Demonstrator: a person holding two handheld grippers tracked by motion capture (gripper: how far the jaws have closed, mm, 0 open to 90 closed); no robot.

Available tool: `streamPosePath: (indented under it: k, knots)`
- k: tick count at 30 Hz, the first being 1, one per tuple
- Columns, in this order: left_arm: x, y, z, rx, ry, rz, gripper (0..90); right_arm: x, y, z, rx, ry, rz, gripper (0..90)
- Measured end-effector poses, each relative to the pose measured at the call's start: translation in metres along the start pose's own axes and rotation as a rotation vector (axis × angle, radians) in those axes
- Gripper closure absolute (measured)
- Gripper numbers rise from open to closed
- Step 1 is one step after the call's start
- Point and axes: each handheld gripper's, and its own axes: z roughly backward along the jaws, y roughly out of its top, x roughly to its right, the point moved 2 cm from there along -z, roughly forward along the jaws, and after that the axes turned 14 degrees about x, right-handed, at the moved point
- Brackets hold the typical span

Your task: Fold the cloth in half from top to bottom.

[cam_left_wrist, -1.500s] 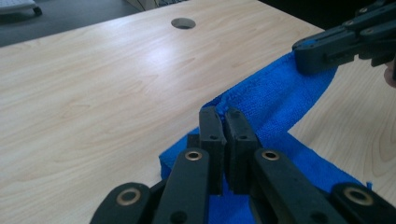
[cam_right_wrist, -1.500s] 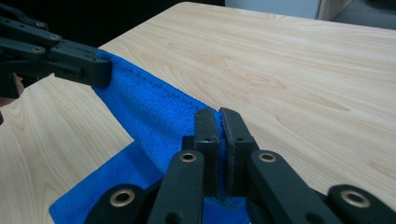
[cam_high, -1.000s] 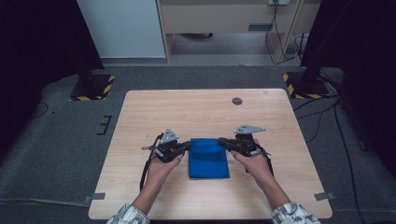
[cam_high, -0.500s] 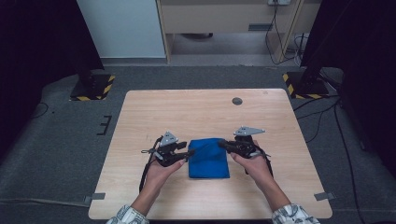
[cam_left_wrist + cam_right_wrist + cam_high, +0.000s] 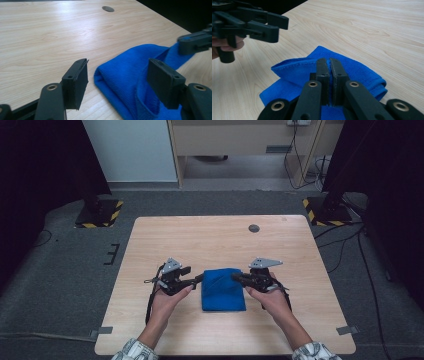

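Blue cloth on table — right gripper pinches it; left gripper just opened, straddling its edge.

blue cloth cut off at bottom edge, its far corner behind right gripper

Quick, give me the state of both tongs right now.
Left tongs: open, jaws just been opening, pads clear of the blue cloth lying between them.
Right tongs: shut on the blue cloth.

table bare beyond cloth — grommet flush
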Motion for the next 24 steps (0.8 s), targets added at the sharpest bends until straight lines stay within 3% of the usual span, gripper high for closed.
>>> streamPosePath:
  k: [10, 24]
  knots:
    - [-0.004, -0.003, -0.001, -0.013, 0.038, -0.021, 33.2, -0.011, 0.010, 0.007, 0.041, 0.032, -0.002, 87.3]
    - [-0.006, -0.012, -0.005, -0.052, 0.062, -0.043, 32.5, -0.011, -0.016, 0.016, -0.024, 0.044, -0.025, 85.9]
